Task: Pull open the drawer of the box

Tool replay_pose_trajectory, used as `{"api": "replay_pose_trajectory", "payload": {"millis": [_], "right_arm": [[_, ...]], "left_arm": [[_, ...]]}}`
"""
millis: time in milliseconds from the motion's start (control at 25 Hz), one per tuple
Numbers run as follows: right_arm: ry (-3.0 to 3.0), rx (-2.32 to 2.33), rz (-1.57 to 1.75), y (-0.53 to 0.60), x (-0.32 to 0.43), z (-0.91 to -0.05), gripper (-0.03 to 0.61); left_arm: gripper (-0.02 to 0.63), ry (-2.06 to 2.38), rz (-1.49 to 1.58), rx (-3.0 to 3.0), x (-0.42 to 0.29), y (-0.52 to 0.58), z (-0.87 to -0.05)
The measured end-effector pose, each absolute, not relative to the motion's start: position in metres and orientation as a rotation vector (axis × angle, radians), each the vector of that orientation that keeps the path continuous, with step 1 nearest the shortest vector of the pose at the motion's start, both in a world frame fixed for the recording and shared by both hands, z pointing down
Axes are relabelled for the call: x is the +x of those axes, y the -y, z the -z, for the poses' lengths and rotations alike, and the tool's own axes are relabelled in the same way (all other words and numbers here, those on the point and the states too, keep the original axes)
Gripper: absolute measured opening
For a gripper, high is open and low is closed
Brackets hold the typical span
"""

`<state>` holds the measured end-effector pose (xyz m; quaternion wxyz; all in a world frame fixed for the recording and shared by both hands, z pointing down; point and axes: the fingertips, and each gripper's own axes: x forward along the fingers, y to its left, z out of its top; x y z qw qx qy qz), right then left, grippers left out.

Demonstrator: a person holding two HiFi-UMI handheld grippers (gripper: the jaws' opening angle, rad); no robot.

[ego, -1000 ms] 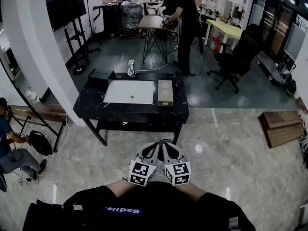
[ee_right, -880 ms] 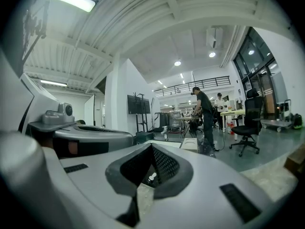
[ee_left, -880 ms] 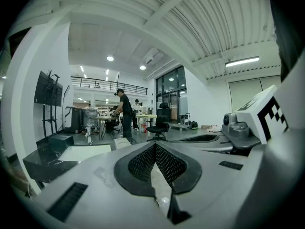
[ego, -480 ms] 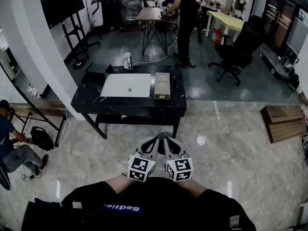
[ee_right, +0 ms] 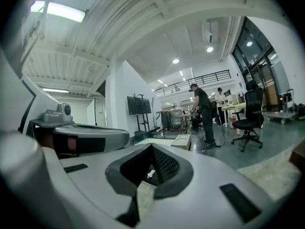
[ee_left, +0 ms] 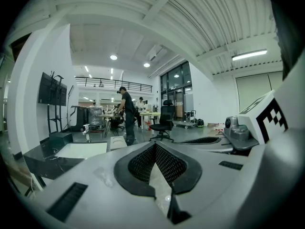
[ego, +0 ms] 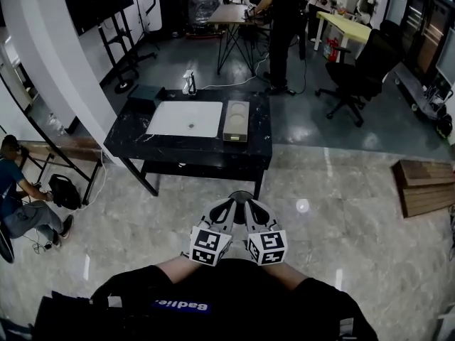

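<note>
In the gripper views alone, the left gripper (ee_left: 155, 145) and the right gripper (ee_right: 151, 146) show their jaws pressed together, gripping nothing. The head view shows them side by side over open grey stone floor (ego: 334, 212), well short of the black marble table's (ego: 135, 148) near edge. The beige drawer box (ego: 236, 121) sits on its right half.

1. On the black table (ego: 186, 148), the box (ego: 237, 121) is too small to show its drawer.
2. Left of the table, a seated person (ego: 21, 215) is cut by the view's edge.
3. Right of the table, wooden planks (ego: 426, 187) run past the edge.
</note>
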<state>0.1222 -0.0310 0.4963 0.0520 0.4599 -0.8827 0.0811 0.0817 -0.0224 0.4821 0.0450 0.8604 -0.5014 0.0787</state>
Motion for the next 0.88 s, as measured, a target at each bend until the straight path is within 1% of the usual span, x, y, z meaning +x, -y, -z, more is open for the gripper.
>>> {"api": "replay_pose_trajectory", "payload": {"millis": [360,680,880], "right_arm": [[2.675,1.365,-0.264,0.049,0.129,-0.508,0.002],[2.637,1.398,-0.258,0.095,0.108,-0.509,0.002],[2.621,1.434,-0.266,0.136,0.080,-0.507,0.002]], "left_arm": [[-0.008,1.545,-0.226,2.603,0.089,0.041,-0.490],[-0.008,1.508,-0.195,2.612,0.065,0.090,-0.492],[-0.008,1.473,-0.182,2.659,0.039,0.131,-0.482]]}}
